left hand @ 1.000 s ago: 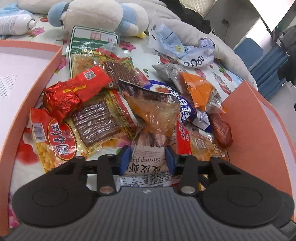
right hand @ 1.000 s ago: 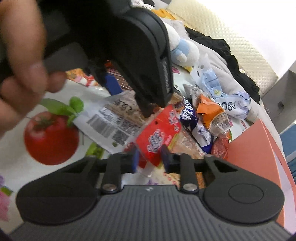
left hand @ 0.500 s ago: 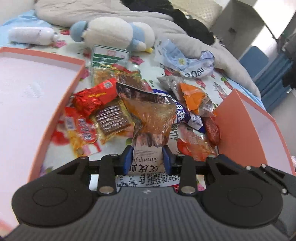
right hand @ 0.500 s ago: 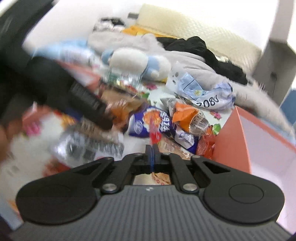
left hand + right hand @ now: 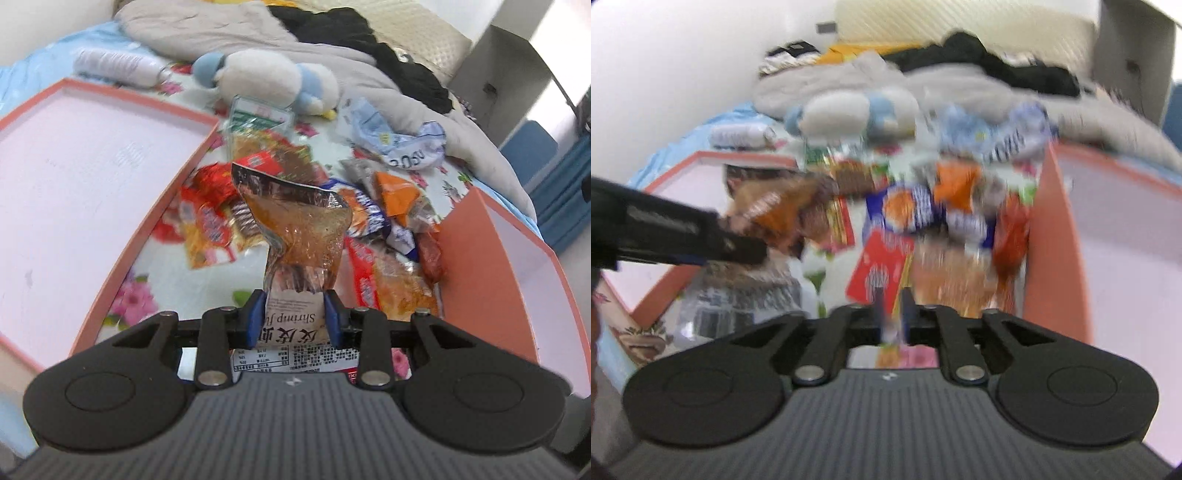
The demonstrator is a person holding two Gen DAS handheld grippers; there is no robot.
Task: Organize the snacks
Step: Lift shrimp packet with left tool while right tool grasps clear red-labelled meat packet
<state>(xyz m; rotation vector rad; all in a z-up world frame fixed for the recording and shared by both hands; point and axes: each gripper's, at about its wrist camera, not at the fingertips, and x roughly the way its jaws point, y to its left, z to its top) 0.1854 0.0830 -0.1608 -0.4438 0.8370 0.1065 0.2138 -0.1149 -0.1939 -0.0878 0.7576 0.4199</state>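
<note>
The shrimp snack packet [image 5: 295,258] is clamped by its lower edge in the left claw [image 5: 295,319], lifted ahead of it. The right claw [image 5: 891,306] is opening; contents cannot be told. The limp packet could slip from the narrow grip.

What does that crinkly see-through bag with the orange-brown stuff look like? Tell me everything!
The crinkly clear plastic snack bag holds orange-brown food and has a dark, ragged top edge. Its white lower part carries black print, including the word "Shrimp". The left gripper pinches that white part between its blue pads, so the bag stands upright, lifted above the snack pile, between two orange boxes. It looks twisted and wrinkled in the middle.
</note>
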